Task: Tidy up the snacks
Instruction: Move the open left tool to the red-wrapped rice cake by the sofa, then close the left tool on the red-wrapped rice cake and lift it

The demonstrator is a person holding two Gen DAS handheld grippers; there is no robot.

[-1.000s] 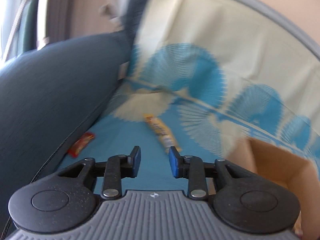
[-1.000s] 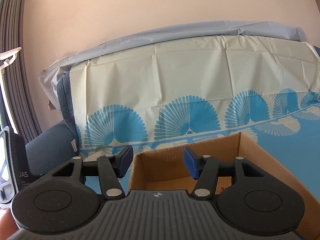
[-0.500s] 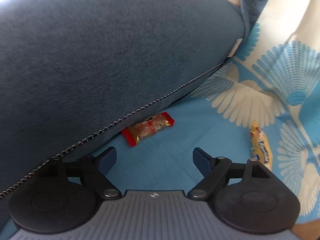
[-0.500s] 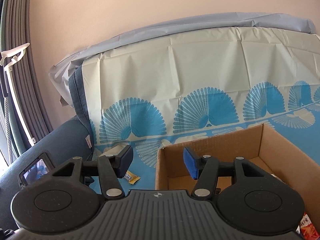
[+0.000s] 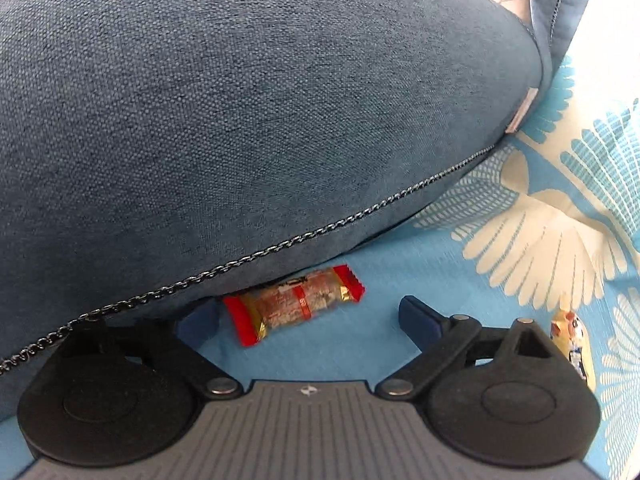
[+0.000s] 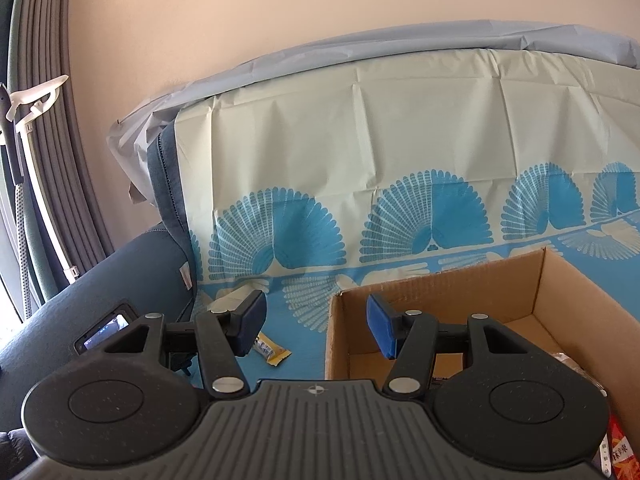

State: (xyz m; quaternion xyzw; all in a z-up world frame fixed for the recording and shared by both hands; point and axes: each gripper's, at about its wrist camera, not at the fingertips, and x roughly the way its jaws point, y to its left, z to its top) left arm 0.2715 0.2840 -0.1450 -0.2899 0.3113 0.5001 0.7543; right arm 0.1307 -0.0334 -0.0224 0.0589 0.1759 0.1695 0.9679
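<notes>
At the far left, the sofa arm [image 5: 248,112] bulged over the blue cloth [image 5: 372,340], its piped seam hanging just above the red bar [image 5: 294,306]. The bar lay flat on the cloth, tucked partly under that overhang, long axis running left to right with the right end a little farther off. The left gripper [image 5: 308,320] sat low over it with its jaws opening wide, the bar between them but untouched; the left finger [image 5: 198,320] was pressed up near the cushion and half in shadow, so contact with the fabric could not be ruled out. To close well, the jaws would likely need to slide a bit farther forward, so they meet the bar's ends squarely without snagging the seam. Right of that, a yellow packet [image 5: 572,344] lay by the right finger. Further right, the right gripper [image 6: 316,326] hung half apart and empty before the box [image 6: 440,292], which looked the place for the snacks.
</notes>
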